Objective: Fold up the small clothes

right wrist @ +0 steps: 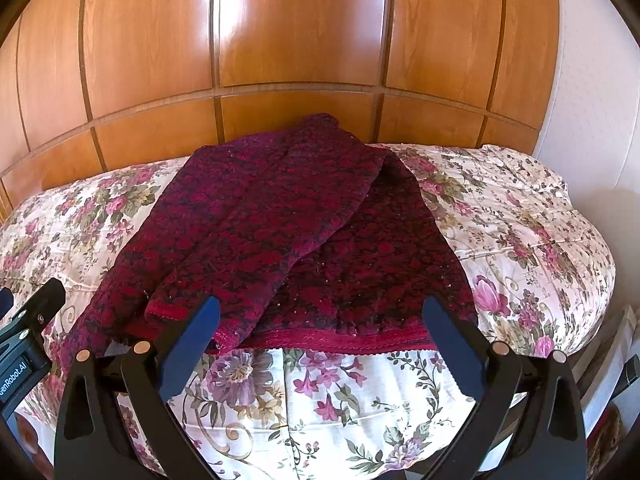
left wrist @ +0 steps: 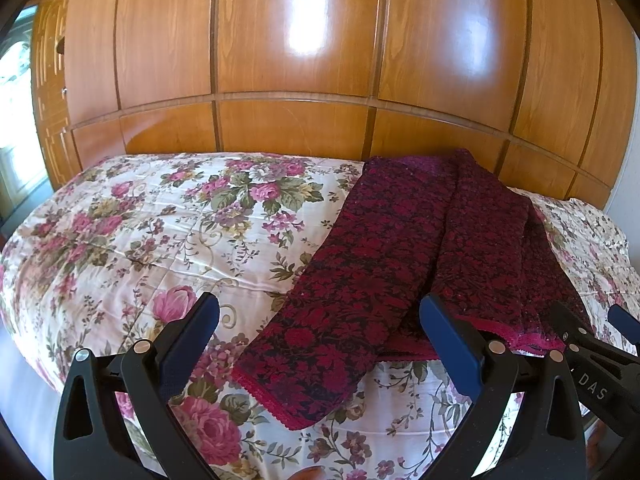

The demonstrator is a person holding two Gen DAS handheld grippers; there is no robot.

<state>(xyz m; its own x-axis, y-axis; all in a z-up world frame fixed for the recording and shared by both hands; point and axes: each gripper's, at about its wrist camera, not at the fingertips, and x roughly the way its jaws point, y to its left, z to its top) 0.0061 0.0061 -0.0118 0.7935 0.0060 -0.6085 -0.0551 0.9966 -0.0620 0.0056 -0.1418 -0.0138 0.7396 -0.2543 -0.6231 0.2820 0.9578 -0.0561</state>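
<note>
A dark red and black patterned garment (left wrist: 404, 256) lies spread on the floral bedspread (left wrist: 152, 232), with one long part folded over the other and lace-trimmed hems toward me. My left gripper (left wrist: 320, 312) hovers open just before its near left hem, holding nothing. In the right wrist view the same garment (right wrist: 280, 224) fills the middle of the bed, its red hem (right wrist: 332, 338) running between the open fingers of my right gripper (right wrist: 320, 312). The right gripper (left wrist: 592, 328) also shows at the right edge of the left wrist view.
A glossy wooden panelled wardrobe (left wrist: 304, 60) rises directly behind the bed. A bright window (left wrist: 16, 92) is at the far left. A white wall (right wrist: 592, 80) stands to the right of the bed, and the bedspread (right wrist: 520, 216) drops off at its right edge.
</note>
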